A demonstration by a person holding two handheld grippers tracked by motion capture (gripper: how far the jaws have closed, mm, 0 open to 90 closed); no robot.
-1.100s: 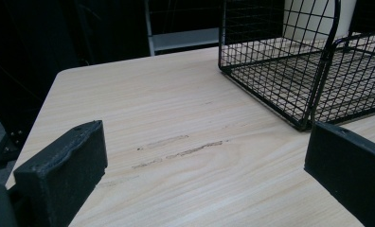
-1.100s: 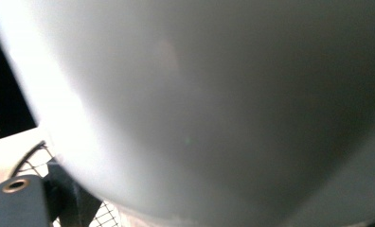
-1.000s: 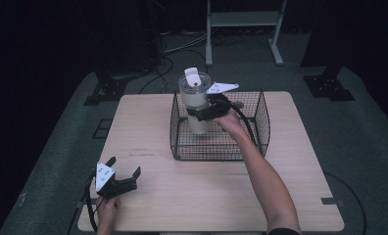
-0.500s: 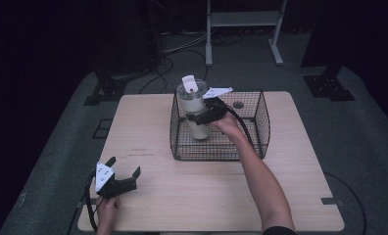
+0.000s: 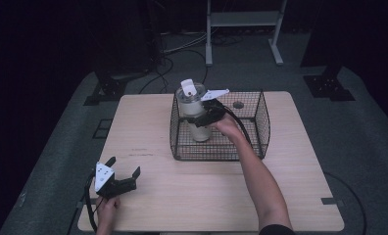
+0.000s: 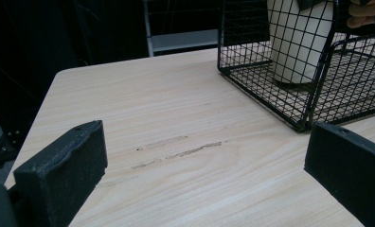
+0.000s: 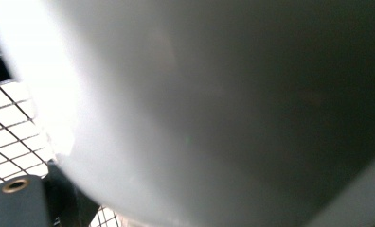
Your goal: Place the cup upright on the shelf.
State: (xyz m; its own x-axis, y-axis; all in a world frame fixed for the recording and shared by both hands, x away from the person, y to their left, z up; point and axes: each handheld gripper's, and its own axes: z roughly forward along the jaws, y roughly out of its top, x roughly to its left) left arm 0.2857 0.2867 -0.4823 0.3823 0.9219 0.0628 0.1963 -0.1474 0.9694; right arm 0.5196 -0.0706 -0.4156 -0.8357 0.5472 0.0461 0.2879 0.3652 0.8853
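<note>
High view: the right gripper (image 5: 202, 116) has its fingers clamped around a cream tumbler (image 5: 194, 110) standing upright inside the wire basket (image 5: 260, 122) on the bench (image 5: 206, 196). Placement appears nearly done; release remains. The left gripper (image 5: 117, 177) rests idle, fingers wide. Tumbler base contact is unclear through the mesh.

Light fell from above onto the pale counter (image 5: 192, 196), which stood bright while the floor and room around it sank into near black. The high view was soft and a bit grainy. In the left gripper view the wood grain was sharp, the near jaws dim. In the right gripper view a pale tumbler (image 7: 200, 109) sat too close, fully blurred, with white glare blown out on its left side.
</note>
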